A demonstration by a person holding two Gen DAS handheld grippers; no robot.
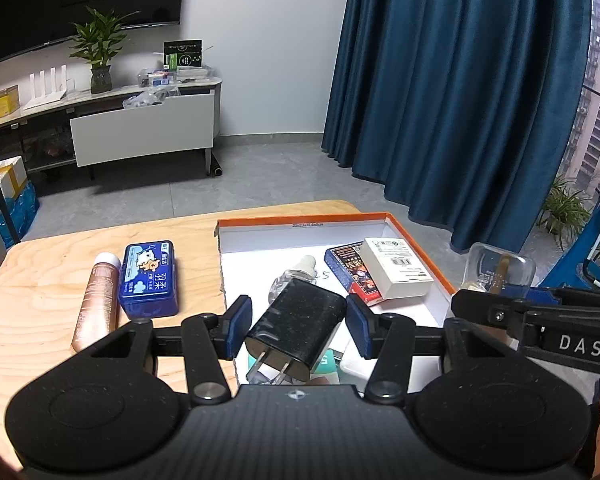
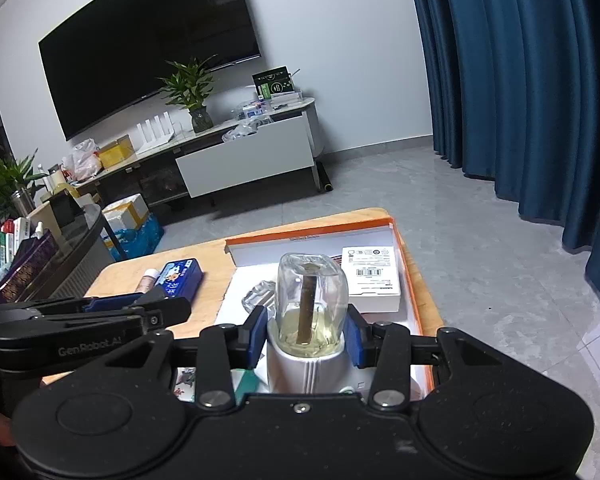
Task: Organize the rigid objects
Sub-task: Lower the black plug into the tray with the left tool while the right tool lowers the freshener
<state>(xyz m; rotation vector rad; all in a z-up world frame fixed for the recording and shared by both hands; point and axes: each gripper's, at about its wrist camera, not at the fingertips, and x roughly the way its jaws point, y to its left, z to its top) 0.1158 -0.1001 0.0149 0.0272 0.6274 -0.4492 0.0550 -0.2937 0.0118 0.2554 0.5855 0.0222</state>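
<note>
My left gripper is shut on a black plug charger, prongs pointing back at the camera, held above the white box with an orange rim. My right gripper is shut on a clear bottle of yellowish liquid with a brown wick, set in a white base and also over the box. In the box lie a small clear bottle, a blue and red card box and a white carton. A blue tin and a brown tube lie on the wooden table.
The box fills the table's right half, close to its right edge. Beyond the table are grey floor, a blue curtain at the right and a low TV cabinet at the back. A dark side table with books stands at the left.
</note>
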